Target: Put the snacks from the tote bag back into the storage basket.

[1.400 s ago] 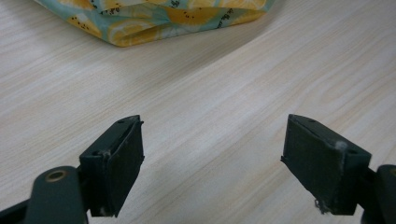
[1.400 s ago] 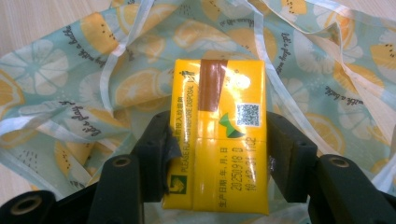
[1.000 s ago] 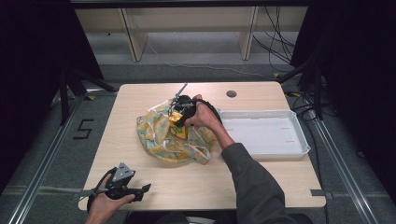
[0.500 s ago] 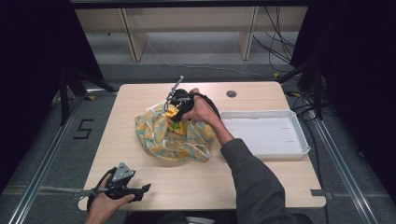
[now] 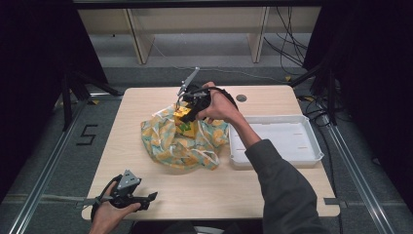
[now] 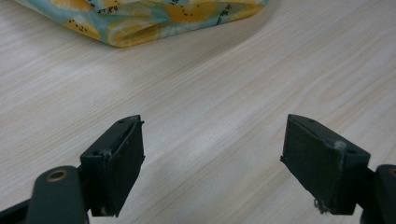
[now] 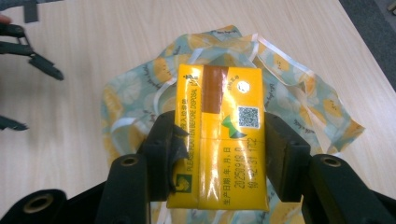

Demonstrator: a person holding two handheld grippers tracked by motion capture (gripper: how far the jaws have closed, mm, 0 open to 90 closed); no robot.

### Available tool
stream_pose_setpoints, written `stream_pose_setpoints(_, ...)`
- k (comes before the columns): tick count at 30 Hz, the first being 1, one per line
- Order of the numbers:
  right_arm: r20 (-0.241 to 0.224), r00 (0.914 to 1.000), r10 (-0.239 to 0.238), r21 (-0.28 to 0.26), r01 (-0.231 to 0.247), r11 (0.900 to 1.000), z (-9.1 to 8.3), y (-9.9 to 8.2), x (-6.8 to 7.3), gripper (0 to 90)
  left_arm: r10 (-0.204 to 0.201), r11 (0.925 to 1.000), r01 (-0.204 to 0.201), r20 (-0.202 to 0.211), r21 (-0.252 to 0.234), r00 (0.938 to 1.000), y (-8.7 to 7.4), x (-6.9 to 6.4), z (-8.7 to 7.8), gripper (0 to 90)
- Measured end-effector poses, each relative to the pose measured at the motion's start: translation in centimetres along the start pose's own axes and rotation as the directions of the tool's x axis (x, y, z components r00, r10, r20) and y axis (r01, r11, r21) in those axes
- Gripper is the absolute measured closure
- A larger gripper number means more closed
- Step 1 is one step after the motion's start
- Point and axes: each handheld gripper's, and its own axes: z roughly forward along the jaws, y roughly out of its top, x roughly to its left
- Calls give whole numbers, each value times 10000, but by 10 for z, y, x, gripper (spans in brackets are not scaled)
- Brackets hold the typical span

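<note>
Your right gripper (image 5: 184, 114) pinches a small yellow rectangular carton w/ printed text and a QR code (image 7: 218, 135); both black pads press its long sides in the right gripper view. In the high view the carton (image 5: 184, 116) hangs above the crumpled cloth bag, pale teal w/ orange-slice print and white straps (image 5: 182, 144), which lies at table centre. From the carton, the cloth spreads toward 6 o'clock. The shallow white rectangular plastic tray (image 5: 276, 156) sits at approx 4 o'clock from the carton, just beside the cloth's right edge.

Your left gripper (image 5: 146, 199) rests low at the near-left edge of the light wooden table (image 5: 146, 105), approx 7 o'clock from the cloth, well apart from it. Its pads (image 6: 121, 158) stand spread wide w/ nothing but bare wood between them; the cloth's edge (image 6: 154, 18) lies at 12 o'clock ahead.
</note>
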Motion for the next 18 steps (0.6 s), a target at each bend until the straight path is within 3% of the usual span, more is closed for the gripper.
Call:
stream_pose_setpoints(4,-260,9996,-149,-229,143,9996,-20,-9,4,521,253,9997,-252,-25,56,9997,1,2,-1,202)
stream_pose_setpoints(6,-484,9986,-207,-298,192,9994,-32,-18,5,521,-84,10000,84,-90,-45,9999,0,0,1,202)
stream_pose_setpoints(9,-603,9981,-125,-430,99,9990,-42,-30,6,521,42,10000,-42,-43,-68,10000,1,0,1,202)
stream_pose_setpoints(11,-614,9981,-47,-466,18,9989,-47,-38,5,520,286,9994,-285,-19,207,9996,1,2,-1,202)
stream_pose_setpoints(16,-531,9986,-27,-370,7,9993,-58,-56,2,521,-91,10000,91,-61,14,9999,0,0,1,202)
stream_pose_setpoints(18,-460,9989,41,-291,-54,9996,-63,-66,0,521,275,9993,-275,5,245,9996,1,3,0,202)
